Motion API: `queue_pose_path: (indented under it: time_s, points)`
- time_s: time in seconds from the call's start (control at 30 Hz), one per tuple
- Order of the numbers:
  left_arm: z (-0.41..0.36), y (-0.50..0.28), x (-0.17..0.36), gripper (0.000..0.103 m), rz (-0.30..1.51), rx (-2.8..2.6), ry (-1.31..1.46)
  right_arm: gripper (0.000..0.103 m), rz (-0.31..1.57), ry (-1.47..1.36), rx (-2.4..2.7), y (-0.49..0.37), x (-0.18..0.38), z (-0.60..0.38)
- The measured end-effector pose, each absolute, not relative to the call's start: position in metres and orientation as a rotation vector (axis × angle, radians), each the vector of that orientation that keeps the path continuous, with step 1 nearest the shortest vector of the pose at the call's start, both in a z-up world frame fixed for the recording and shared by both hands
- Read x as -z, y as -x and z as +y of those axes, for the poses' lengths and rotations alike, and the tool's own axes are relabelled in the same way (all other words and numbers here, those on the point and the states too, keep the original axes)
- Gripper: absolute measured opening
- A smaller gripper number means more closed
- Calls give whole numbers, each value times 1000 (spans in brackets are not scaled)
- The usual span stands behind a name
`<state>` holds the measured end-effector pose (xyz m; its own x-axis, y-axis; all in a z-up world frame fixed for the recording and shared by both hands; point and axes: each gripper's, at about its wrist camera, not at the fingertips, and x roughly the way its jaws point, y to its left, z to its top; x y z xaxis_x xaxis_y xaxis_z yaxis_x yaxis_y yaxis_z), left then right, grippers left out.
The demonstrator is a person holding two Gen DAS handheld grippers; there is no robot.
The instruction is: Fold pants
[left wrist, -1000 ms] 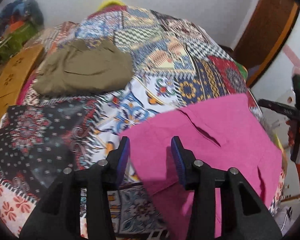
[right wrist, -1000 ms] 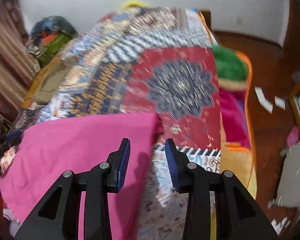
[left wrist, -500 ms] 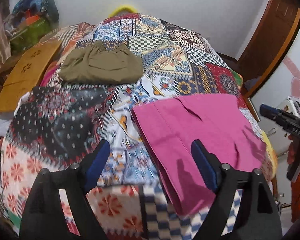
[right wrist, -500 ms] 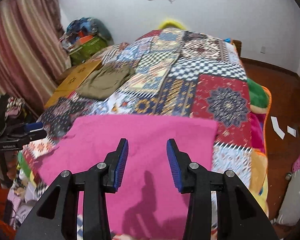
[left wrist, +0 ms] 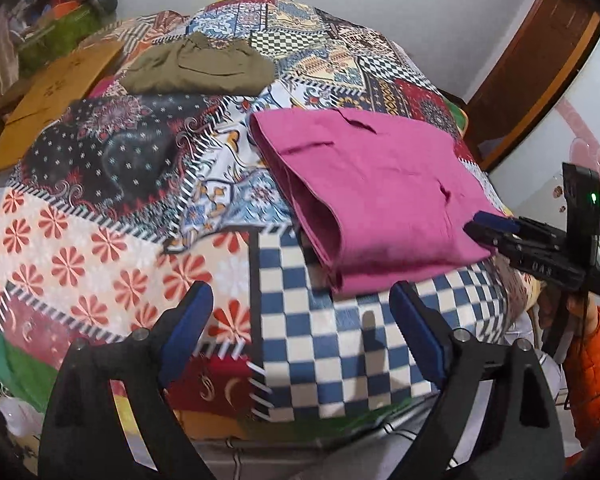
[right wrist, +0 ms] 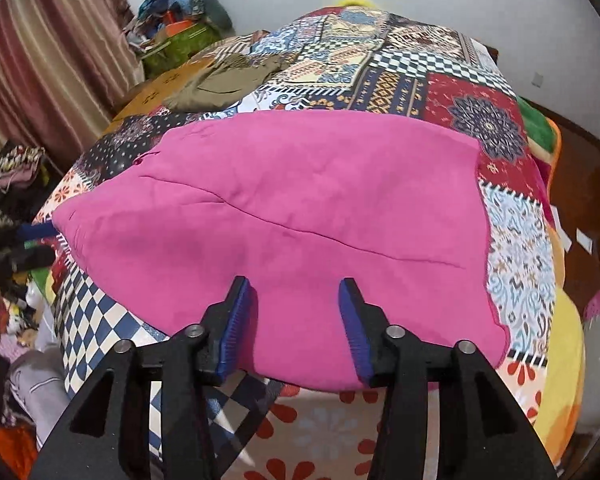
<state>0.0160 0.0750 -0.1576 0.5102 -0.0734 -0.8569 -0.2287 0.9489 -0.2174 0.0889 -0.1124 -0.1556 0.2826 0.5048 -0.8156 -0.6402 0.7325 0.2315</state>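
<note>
The pink pants (left wrist: 380, 192) lie folded in a thick rectangle on the patchwork bedspread (left wrist: 100, 240). They also fill the middle of the right wrist view (right wrist: 300, 216), with a seam line across them. My left gripper (left wrist: 300, 324) is open wide and empty, above the checkered patch just in front of the folded edge. My right gripper (right wrist: 296, 320) is open and empty, its fingers over the near edge of the pants. The right gripper also shows at the right of the left wrist view (left wrist: 496, 226), beside the pants.
Folded olive-green pants (left wrist: 196, 68) lie farther back on the bed, also in the right wrist view (right wrist: 228, 78). An orange-brown board (left wrist: 52, 92) lies at the left. A pile of clothes (right wrist: 172, 28) sits by the curtain. A wooden door (left wrist: 532, 60) stands right.
Both grippers have drawn back from the pink pants toward the bed's near edges. The left gripper opened wide; the right opened a bit more. The pants lie flat and released.
</note>
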Motion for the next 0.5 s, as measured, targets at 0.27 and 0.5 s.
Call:
queue_pose_path:
  time_s: [0.27, 0.5]
  points:
    - [56, -22, 186, 85, 1086, -119, 261, 44, 1022, 156, -762, -78, 156, -113]
    - [81, -44, 187, 68, 1063, -143, 343, 45, 1032, 165, -771, -71, 156, -109]
